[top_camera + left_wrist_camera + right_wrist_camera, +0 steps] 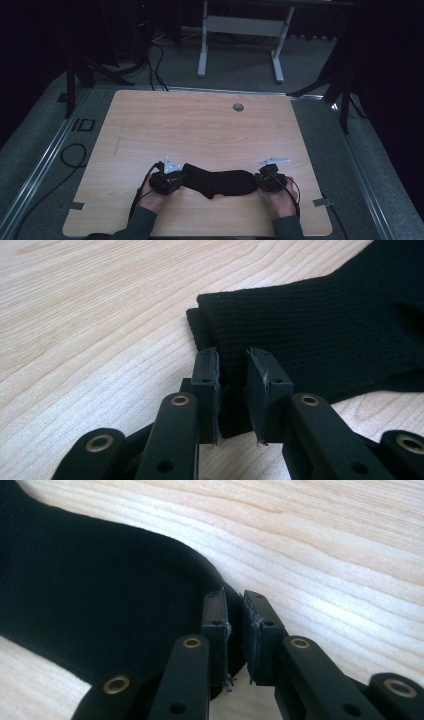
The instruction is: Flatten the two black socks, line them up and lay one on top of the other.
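- left gripper [232, 390]: narrow gap, sock [217, 182] cuff edge between pads, clamped
- right gripper [235, 637]: clamped on toe end
- bare table [200, 125] beyond sock

Both forearms come in from the near edge of the worktop [200, 125], sleeves dark, each hand wrapped around its gripper. The left gripper [172, 181] points inward to the right, its fingers [206, 390] pinched close with a narrow gap between the pads. The right gripper [264, 181] points inward to the left, facing it, fingers [215, 630] drawn nearly together.
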`<state>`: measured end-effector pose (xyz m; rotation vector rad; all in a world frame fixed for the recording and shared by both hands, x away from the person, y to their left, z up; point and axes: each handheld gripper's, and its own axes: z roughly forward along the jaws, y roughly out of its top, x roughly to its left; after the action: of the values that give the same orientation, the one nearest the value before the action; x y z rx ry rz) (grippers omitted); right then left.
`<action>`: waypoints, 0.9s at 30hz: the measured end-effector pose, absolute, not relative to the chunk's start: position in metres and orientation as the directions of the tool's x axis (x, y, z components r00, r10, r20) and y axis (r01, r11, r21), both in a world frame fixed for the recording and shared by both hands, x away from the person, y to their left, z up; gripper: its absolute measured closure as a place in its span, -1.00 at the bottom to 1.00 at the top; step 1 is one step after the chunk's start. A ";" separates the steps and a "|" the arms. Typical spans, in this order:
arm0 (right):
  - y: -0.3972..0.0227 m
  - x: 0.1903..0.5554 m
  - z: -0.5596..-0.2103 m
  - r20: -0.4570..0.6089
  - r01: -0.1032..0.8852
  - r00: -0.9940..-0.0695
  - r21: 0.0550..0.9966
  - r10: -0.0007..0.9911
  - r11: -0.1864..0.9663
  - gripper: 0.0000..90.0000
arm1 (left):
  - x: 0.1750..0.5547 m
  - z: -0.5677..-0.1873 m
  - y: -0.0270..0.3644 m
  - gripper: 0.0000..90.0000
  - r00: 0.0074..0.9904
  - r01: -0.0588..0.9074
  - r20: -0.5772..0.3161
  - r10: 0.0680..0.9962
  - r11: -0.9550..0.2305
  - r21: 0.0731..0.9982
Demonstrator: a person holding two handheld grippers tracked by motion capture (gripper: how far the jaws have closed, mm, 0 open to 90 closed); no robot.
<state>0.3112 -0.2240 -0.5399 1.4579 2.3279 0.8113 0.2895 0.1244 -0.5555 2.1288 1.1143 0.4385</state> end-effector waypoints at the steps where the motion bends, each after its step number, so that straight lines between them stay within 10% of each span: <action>1: -0.224 0.313 -0.541 0.062 0.732 -0.451 0.597 0.890 0.330 0.77 | 0.289 -0.555 0.124 0.68 0.575 0.586 -0.015 0.818 -0.399 0.706; 17: -0.221 0.335 -0.548 0.062 0.720 -0.428 0.626 0.902 0.299 0.63 | 0.295 -0.555 0.126 0.62 0.543 0.593 -0.007 0.840 -0.377 0.711; 27: -0.230 0.338 -0.538 0.116 0.696 -0.432 0.674 0.895 0.248 0.13 | 0.296 -0.550 0.130 0.34 0.536 0.588 -0.061 0.842 -0.320 0.743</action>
<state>0.3379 -0.2297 -0.5383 1.4738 2.2324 0.9699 0.2965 0.1302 -0.5500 2.0371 1.1547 0.4403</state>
